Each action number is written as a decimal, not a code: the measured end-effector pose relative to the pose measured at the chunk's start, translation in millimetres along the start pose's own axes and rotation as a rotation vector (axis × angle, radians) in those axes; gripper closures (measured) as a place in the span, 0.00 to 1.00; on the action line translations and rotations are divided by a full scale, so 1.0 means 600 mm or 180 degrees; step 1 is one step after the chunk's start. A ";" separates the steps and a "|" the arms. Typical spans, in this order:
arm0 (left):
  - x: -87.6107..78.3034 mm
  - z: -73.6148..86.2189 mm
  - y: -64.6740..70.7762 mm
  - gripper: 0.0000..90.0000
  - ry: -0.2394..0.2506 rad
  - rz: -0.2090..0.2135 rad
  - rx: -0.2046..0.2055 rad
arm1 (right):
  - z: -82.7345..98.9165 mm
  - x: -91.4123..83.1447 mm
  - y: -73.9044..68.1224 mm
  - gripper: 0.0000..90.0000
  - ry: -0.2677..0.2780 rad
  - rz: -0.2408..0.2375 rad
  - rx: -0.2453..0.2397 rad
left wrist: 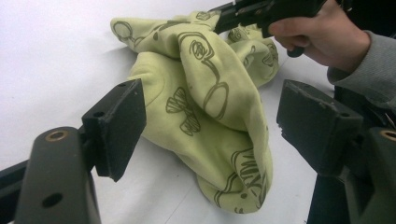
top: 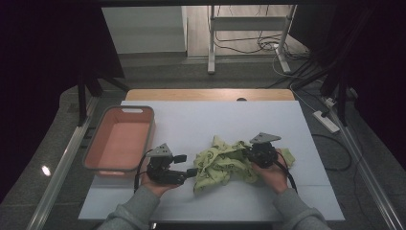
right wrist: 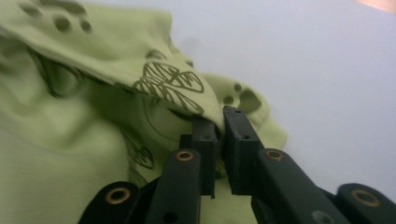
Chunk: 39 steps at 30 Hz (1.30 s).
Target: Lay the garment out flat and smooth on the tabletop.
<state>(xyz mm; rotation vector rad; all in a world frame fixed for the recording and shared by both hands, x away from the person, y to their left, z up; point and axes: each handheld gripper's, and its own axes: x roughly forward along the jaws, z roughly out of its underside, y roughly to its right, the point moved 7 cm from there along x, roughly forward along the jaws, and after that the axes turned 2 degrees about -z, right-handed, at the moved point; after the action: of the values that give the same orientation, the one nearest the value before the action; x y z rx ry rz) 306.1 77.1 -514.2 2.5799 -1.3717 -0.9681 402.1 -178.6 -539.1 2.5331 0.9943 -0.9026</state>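
right gripper [right wrist: 219, 126] pinching green cloth [left wrist: 205, 116] fold; left gripper [left wrist: 210, 126] wide apart beside it

A white worktop [top: 210, 120] with a wooden far edge stands on grey floor [top: 191, 72], a white metal stand [top: 249, 28] and tangled cables [top: 268, 43] behind it, a power strip [top: 326, 121] at right, dark curtains [top: 48, 43] flanking.

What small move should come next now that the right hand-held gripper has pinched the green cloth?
Probably close the left hand-held gripper on the near fold of the green cloth: its jaws stand open around it, while the right hand-held gripper already pinches an edge.
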 end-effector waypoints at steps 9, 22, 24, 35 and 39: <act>-0.008 -0.006 -0.005 0.26 0.0069 0.0003 -0.0036 | -0.045 -0.048 -0.054 0.96 0.0453 -0.0491 0.0127; -0.022 -0.011 -0.013 0.26 0.0168 -0.0045 -0.0074 | -0.065 -0.057 -0.203 0.96 0.0473 -0.1161 -0.0221; -0.023 -0.012 -0.014 0.26 0.0180 -0.0055 -0.0081 | -0.060 -0.054 -0.224 0.96 0.0423 -0.1273 -0.0250; -0.022 -0.011 -0.017 0.26 0.0166 -0.0065 -0.0083 | -0.012 -0.008 -0.292 0.96 0.0080 -0.1579 -0.0318; -0.022 -0.011 -0.017 0.26 0.0161 -0.0071 -0.0080 | -0.008 -0.002 -0.294 0.93 0.0070 -0.1563 -0.0374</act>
<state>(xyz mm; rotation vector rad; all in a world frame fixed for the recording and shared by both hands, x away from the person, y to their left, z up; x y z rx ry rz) 311.8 91.8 -505.8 2.5881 -1.3129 -0.9107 282.4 -49.0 -539.0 2.2397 1.6659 -0.9017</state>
